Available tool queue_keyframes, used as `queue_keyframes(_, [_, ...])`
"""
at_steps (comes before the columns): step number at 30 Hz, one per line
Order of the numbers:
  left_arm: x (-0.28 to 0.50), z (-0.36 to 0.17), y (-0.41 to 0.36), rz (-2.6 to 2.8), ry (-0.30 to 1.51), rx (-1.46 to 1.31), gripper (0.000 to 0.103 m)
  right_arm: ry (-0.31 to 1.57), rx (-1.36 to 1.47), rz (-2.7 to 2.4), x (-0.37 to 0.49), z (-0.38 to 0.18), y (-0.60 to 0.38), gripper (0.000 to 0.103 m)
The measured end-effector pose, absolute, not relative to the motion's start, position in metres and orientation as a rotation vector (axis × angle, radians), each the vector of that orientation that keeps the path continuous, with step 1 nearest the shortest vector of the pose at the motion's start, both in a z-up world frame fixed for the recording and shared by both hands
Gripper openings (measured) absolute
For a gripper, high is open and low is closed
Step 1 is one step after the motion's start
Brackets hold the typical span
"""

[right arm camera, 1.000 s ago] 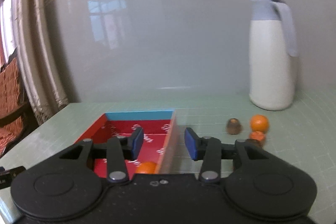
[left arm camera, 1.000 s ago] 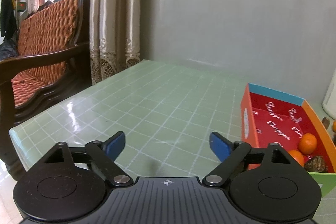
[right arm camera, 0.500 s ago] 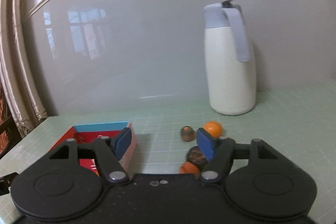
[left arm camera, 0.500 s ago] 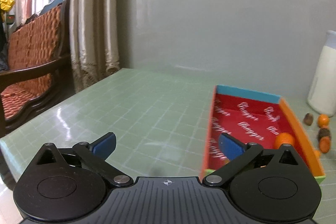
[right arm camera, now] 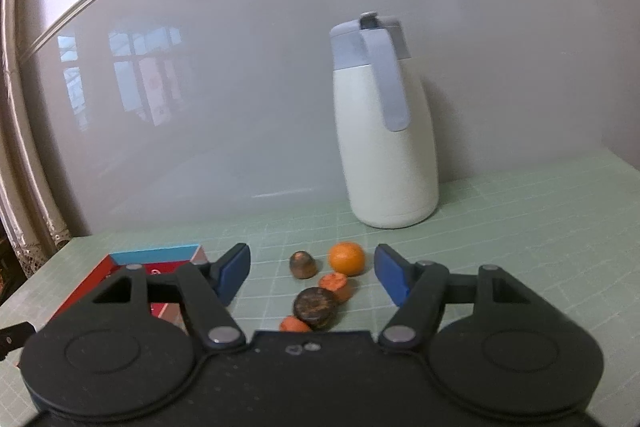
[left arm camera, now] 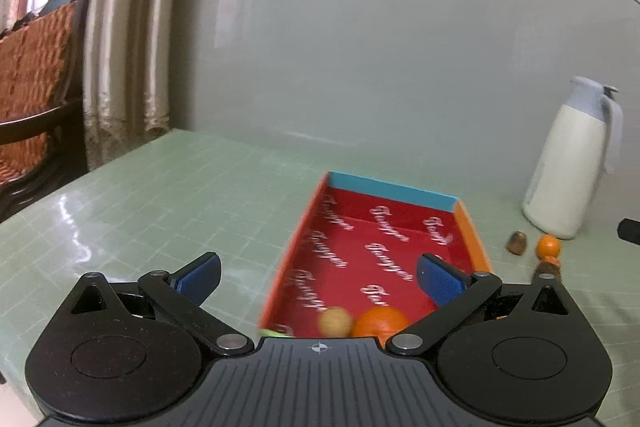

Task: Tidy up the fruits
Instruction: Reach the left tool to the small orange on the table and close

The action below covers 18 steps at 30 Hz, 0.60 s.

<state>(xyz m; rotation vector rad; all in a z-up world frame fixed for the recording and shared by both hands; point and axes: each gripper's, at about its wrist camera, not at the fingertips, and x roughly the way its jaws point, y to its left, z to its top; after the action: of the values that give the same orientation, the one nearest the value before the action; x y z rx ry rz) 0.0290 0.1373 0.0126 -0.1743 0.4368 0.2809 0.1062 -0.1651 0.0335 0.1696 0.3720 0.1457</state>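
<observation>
Both views have swung rightward; both tongs' jaws have just been opening. Left tongs (left arm camera: 318, 277) gape empty over the red tray (left arm camera: 466, 223), whose long axis runs toward one o'clock. Right tongs (right arm camera: 312, 273), half-spread and empty, frame loose fruits (right arm camera: 346, 258) on the counter (right arm camera: 520, 227).

Red tray (left arm camera: 468, 223) holds an orange (left arm camera: 378, 321); loose fruits (right arm camera: 346, 258) lie beside it.

Left gripper (left arm camera: 318, 277) gapes, empty, over the red tray (left arm camera: 468, 223).

Red tray (left arm camera: 360, 247) with white script, blue end wall; pale-green gridded table (left arm camera: 180, 195); white-and-grey jug (right arm camera: 384, 147).
</observation>
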Motion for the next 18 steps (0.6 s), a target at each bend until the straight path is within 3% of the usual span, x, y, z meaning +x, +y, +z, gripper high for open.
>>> queue_keyframes(8, [0.040, 0.015, 0.085, 0.161, 0.426, -0.096, 0.102, 0.363, 0.185, 0.103, 0.104, 0.036, -0.193, 0.068])
queue_keyframes(10, [0.044, 0.015, 0.070, 0.141, 0.428, -0.069, 0.094, 0.362, 0.187, 0.093, 0.103, 0.036, -0.201, 0.068])
queue_keyframes(12, [0.047, 0.014, 0.057, 0.114, 0.435, -0.059, 0.077, 0.362, 0.187, 0.078, 0.102, 0.036, -0.209, 0.068])
queue_keyframes(18, [0.055, 0.012, 0.018, 0.036, 0.432, -0.025, 0.064, 0.362, 0.192, 0.032, 0.098, 0.032, -0.236, 0.068])
